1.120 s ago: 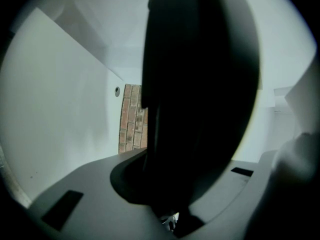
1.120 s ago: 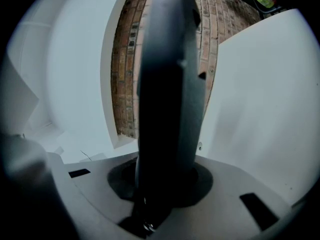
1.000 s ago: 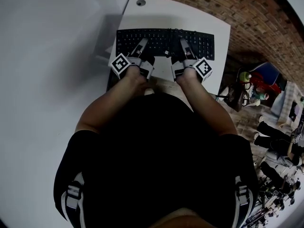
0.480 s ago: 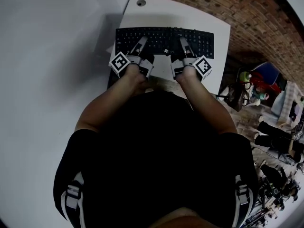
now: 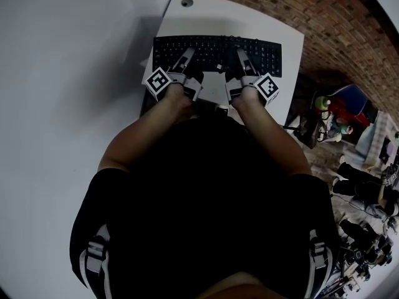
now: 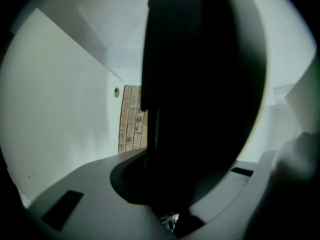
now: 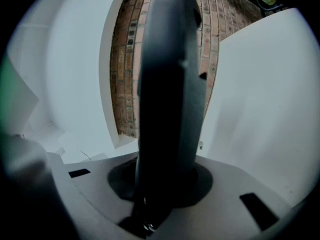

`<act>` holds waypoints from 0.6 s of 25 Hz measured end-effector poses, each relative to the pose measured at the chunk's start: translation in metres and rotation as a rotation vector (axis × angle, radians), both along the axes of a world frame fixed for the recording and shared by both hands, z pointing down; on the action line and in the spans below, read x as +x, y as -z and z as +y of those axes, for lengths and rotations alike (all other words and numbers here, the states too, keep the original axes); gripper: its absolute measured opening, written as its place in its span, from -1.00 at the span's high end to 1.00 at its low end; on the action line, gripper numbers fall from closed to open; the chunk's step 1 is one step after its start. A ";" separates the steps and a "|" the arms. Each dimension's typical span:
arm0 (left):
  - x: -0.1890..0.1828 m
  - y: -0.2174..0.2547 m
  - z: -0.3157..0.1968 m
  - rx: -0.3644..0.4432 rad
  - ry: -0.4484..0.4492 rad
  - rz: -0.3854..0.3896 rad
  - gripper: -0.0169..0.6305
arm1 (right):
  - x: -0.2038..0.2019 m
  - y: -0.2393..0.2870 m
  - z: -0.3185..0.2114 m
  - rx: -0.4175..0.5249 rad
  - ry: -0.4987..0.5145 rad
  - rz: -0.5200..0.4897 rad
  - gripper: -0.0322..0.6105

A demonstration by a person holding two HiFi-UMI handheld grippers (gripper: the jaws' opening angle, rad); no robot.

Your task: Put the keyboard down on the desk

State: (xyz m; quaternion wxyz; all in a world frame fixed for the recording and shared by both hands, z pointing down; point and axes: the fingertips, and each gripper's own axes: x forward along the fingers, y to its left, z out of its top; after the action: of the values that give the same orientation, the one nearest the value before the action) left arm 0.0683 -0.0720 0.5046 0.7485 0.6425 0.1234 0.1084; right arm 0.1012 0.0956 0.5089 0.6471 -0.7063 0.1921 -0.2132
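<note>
A black keyboard (image 5: 215, 53) lies across the white desk (image 5: 187, 18) in the head view, long side toward the person. My left gripper (image 5: 186, 60) is shut on its near edge left of the middle. My right gripper (image 5: 240, 60) is shut on the same edge right of the middle. In the left gripper view the keyboard (image 6: 200, 94) is a dark slab seen edge-on between the jaws, and in the right gripper view the keyboard (image 7: 167, 94) looks the same. I cannot tell whether it touches the desk top.
The desk has a round cable hole (image 5: 186, 2) at its far left corner. A brick wall (image 5: 324, 17) runs behind and to the right. Bags and a green bottle (image 5: 322, 102) clutter the floor at right. A white wall fills the left.
The keyboard and both grippers have shifted slightly away from the person. Both grips are unchanged.
</note>
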 end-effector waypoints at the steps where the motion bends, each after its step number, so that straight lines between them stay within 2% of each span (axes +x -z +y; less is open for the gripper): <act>1: 0.000 0.000 0.000 0.000 0.000 0.000 0.69 | 0.000 0.000 0.000 0.002 -0.001 -0.004 0.55; 15: -0.008 0.001 -0.003 -0.017 0.022 0.015 0.69 | -0.004 0.004 -0.005 -0.019 0.028 0.013 0.55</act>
State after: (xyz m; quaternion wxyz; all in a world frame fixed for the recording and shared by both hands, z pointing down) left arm 0.0604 -0.0752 0.5035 0.7540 0.6383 0.1229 0.0941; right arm 0.0969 0.0908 0.5052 0.6358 -0.7112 0.2044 -0.2196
